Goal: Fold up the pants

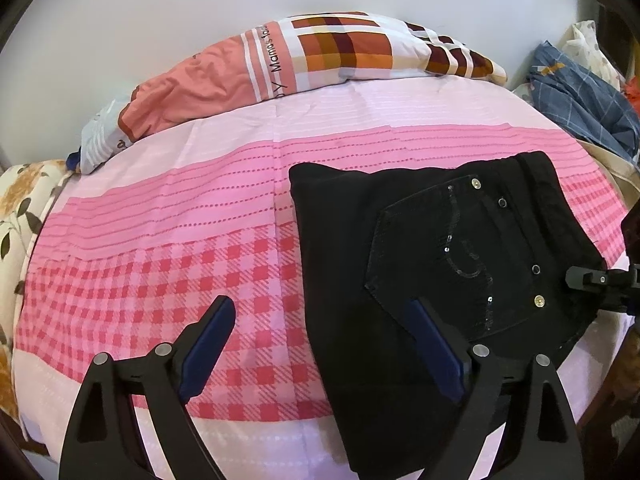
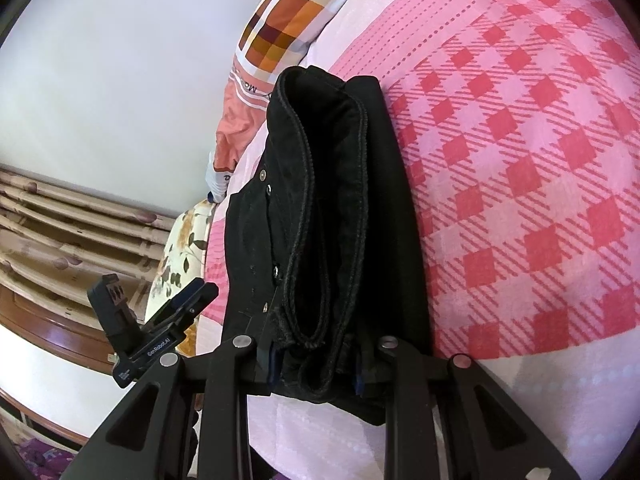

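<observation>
My left hand-held gripper (image 1: 320,316) stands wide apart, its blue-padded fingers (image 1: 208,344) gripping nothing; one hangs over the pink checked bed sheet (image 1: 160,280), the other over the folded black denim pants (image 1: 440,240). The pants lie on the bed. My right hand-held gripper (image 2: 316,372) stands narrow, clamped on the pants' stacked hem edge.

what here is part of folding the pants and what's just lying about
Job:
black pants
left hand-held gripper, open
right hand-held gripper, shut on the pants
pink checked bedsheet

Lying about:
patchwork pillow
blue checked cloth
floral blanket
</observation>
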The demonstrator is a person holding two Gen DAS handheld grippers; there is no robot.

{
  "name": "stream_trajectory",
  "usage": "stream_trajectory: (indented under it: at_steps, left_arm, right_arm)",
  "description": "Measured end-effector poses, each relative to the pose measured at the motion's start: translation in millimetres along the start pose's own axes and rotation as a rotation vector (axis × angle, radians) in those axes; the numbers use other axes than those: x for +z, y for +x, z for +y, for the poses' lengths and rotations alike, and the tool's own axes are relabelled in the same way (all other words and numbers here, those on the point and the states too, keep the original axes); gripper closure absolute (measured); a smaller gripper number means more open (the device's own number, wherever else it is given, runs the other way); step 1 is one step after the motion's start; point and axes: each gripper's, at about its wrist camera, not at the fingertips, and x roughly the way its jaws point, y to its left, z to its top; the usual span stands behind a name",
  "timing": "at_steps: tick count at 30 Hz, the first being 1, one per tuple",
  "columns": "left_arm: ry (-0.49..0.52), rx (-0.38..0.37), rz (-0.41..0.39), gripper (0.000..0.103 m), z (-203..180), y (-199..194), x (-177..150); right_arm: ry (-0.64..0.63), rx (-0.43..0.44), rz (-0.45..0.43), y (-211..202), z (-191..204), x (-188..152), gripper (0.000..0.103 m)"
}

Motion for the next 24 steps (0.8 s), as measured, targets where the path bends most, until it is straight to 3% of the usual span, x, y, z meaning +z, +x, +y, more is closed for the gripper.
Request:
stream_trajectory:
  at_steps: [10, 24]
  left_arm:
    - [-0.061, -0.029, -0.003, 0.013, 22, 2, -4]
    - [-0.133, -0.092, 0.072, 0.013, 58, 13, -28]
  right_arm:
    - [-0.052, -0.038, -0.002, 2, 5, 0, 0.082]
    - [-0.050, -0.052, -0.011, 0, 10, 0, 0.080]
